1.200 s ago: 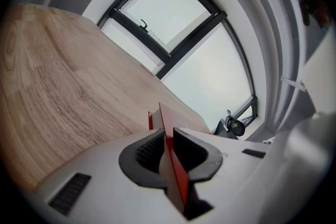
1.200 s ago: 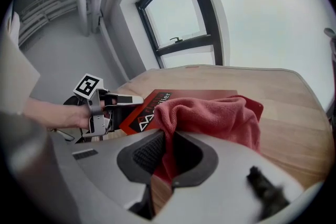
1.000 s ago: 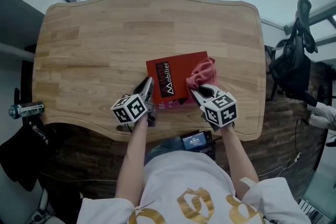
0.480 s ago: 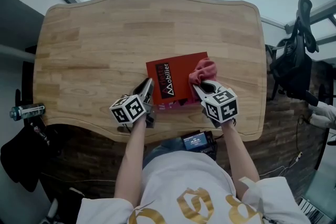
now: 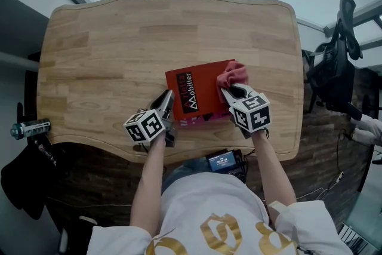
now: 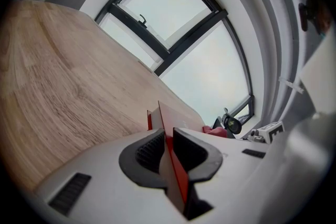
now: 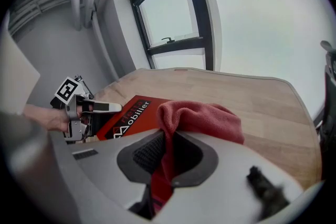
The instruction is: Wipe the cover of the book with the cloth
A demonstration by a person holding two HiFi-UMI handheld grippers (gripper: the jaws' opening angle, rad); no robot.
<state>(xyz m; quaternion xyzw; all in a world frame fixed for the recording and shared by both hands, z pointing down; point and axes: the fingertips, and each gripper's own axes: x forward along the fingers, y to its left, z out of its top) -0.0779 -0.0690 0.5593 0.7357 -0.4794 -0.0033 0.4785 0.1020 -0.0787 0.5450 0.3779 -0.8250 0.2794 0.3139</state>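
A red book (image 5: 197, 89) with white lettering lies on the wooden table (image 5: 119, 45), near its front edge. My left gripper (image 5: 168, 106) is shut on the book's left edge; in the left gripper view the thin red cover (image 6: 167, 136) stands clamped between the ribbed pads. My right gripper (image 5: 231, 90) is shut on a pink-red cloth (image 5: 233, 74), which rests bunched on the book's far right corner. In the right gripper view the cloth (image 7: 202, 118) bulges out over the jaws, the book (image 7: 128, 115) lies to the left, and the left gripper (image 7: 89, 110) holds its edge.
An office chair (image 5: 334, 68) stands to the right of the table. A small device with a screen (image 5: 222, 159) sits at the person's waist below the table's front edge. A bottle (image 5: 27, 127) and dark items lie at the lower left, off the table.
My right gripper has carried the cloth away from me along the book's right side, toward its far right corner. The left gripper and the book have stayed put.
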